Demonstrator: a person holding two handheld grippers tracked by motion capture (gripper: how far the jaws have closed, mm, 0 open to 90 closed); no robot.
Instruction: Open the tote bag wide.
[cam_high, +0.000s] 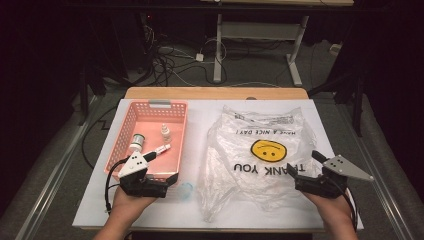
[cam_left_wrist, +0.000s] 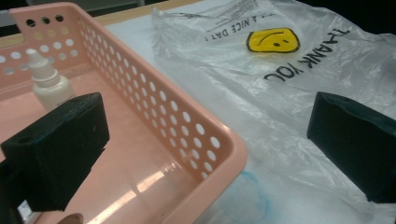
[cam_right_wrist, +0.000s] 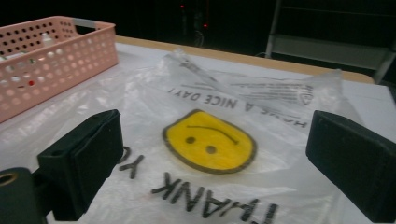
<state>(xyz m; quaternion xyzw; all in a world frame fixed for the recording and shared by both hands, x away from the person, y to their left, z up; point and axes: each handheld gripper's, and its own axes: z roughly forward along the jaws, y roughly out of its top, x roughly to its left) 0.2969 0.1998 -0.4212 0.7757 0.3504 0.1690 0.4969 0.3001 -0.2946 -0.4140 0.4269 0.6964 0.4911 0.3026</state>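
While both tongs gape, one basket (cam_high: 131, 131) holds three bottles.

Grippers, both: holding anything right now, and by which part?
Nothing held. The left gripper stands open at the pink perforated plastic basket's near corner; the right gripper stands open over the clear smiley-face plastic bag, pads off it.

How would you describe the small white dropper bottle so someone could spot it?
Find the pink perforated plastic basket on the table's left half. Inside, toward its far end, the small white dropper bottle stands upright, unlike the wider green-banded bottle lying nearer.
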